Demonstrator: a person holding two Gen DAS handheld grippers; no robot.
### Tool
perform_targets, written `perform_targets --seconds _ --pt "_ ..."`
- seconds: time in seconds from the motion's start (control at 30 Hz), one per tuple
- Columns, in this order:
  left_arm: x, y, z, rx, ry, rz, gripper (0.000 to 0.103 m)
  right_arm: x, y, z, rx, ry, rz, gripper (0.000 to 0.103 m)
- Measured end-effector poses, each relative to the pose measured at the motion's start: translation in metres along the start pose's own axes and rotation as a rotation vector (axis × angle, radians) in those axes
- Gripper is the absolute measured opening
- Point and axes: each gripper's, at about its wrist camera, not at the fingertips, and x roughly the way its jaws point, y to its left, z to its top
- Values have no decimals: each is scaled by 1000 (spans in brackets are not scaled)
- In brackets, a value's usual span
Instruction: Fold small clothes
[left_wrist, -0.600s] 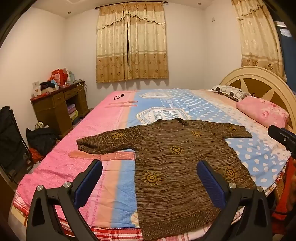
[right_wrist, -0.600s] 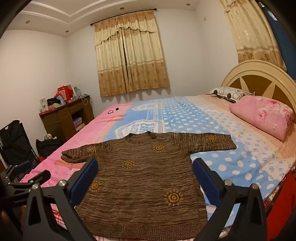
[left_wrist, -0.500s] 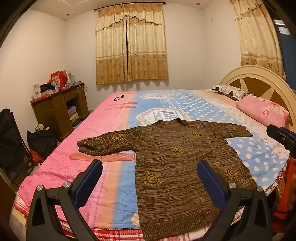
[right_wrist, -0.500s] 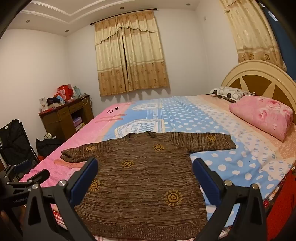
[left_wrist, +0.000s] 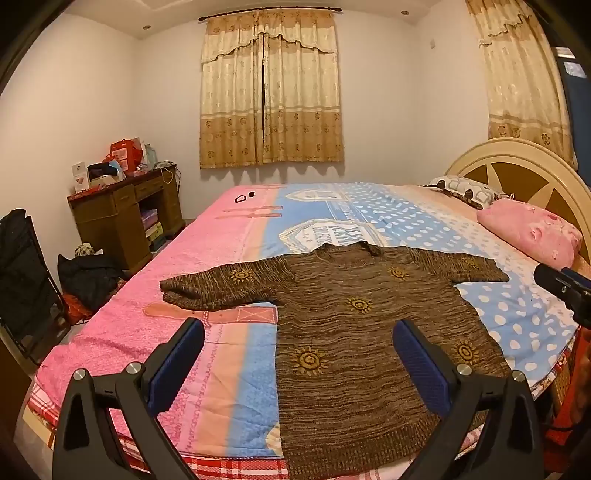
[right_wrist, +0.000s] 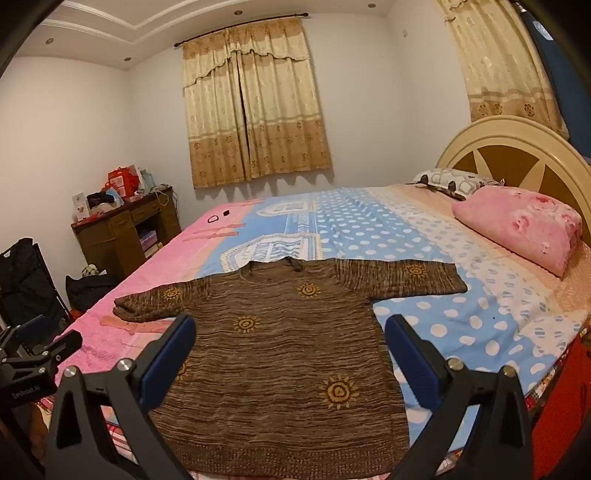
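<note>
Brown knit sweater hasn't shifted on the bed; I've merely tilted both views upward, jaws wide, empty—folding unstarted.

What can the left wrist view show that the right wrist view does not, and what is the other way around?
Only the left wrist view shows the right gripper's dark body at its right edge. Only the right wrist view shows the left gripper's black body at its left edge. Both show the brown knitted sweater with yellow sun motifs lying flat and unfolded on the pink and blue bedspread, with open jaws above it.
</note>
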Motion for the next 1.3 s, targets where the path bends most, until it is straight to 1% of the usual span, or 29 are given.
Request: perform_targets --seconds 0.27,0.37,0.57,1.1,1.3 --pt "-3 6 3 -18 -22 16 102 0 1 0 -3 5 -2 103" --pt "-4 14 5 -33 -32 36 102 1 1 0 -2 6 -1 103" --pt "-6 25 8 -61 -46 50 102 1 2 0 -3 7 -2 103" --pt "-7 26 9 -52 -49 64 102 2 1 -1 -1 11 -2 103" --pt "-8 27 10 -55 -56 70 102 5 1 -7 -1 13 1 103"
